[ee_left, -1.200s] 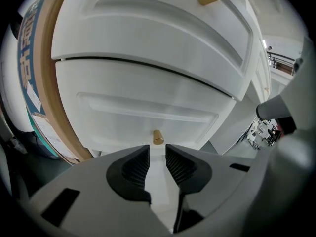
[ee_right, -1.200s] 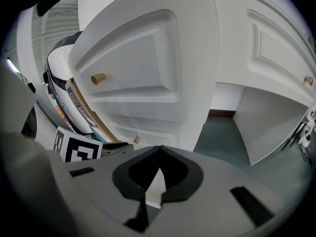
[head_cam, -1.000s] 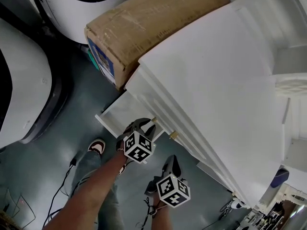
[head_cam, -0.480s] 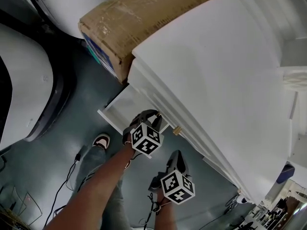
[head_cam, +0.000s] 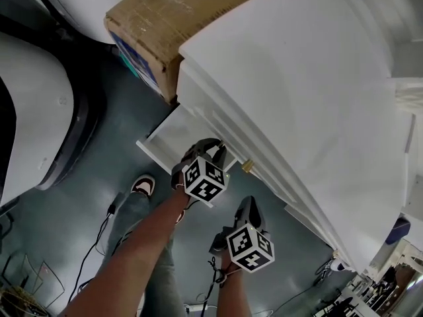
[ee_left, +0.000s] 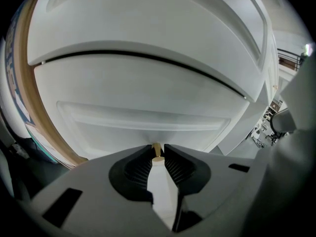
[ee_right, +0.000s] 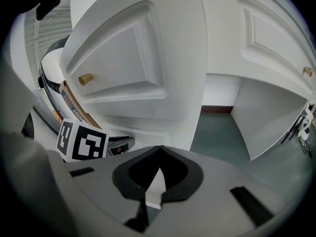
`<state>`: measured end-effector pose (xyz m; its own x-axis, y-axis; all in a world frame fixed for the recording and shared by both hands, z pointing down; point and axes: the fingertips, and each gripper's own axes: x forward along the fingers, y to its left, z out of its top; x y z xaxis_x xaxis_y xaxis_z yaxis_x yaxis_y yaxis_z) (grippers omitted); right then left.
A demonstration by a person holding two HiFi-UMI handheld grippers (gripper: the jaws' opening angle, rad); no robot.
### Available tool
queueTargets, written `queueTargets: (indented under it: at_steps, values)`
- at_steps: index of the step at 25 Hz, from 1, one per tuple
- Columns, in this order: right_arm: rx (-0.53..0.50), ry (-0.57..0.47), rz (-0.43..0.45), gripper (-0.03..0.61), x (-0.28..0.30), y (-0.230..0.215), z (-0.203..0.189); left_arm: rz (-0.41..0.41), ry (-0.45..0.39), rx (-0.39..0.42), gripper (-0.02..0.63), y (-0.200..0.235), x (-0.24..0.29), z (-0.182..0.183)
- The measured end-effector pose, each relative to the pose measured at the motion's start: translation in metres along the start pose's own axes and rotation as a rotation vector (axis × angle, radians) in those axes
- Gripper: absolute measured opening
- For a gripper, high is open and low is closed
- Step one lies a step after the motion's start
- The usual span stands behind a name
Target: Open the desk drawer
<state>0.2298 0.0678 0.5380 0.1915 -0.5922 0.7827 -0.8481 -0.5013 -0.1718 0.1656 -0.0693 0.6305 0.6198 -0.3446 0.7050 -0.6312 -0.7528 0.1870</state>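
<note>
Drawer: left gripper jaws just closed in, now pinching brass knob; right gripper jaws together, empty. Ready to pull.

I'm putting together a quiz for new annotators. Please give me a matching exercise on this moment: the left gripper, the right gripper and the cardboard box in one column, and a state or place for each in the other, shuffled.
Things:
1. left gripper
2. right gripper
3. cardboard box

States or places:
A. beside the end of the white desk
B. shut on the gold knob of a drawer front
C. jaws together, nothing between them

Pairs: 1-B, 2-C, 3-A.

The left gripper's jaws have just been closing, with the gold knob between them.
</note>
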Motion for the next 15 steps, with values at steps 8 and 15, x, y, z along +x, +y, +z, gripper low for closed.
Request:
queueTargets:
  at_steps: [8, 15]
  values:
    - [0.007, -0.001, -0.008, 0.006, -0.008, -0.002, -0.008, -0.006, 0.003, 0.004, 0.089, -0.001, -0.006, -0.007]
    - [0.011, -0.006, -0.019, 0.006, -0.017, -0.006, -0.016, -0.005, 0.005, 0.009, 0.089, -0.003, -0.016, -0.017]
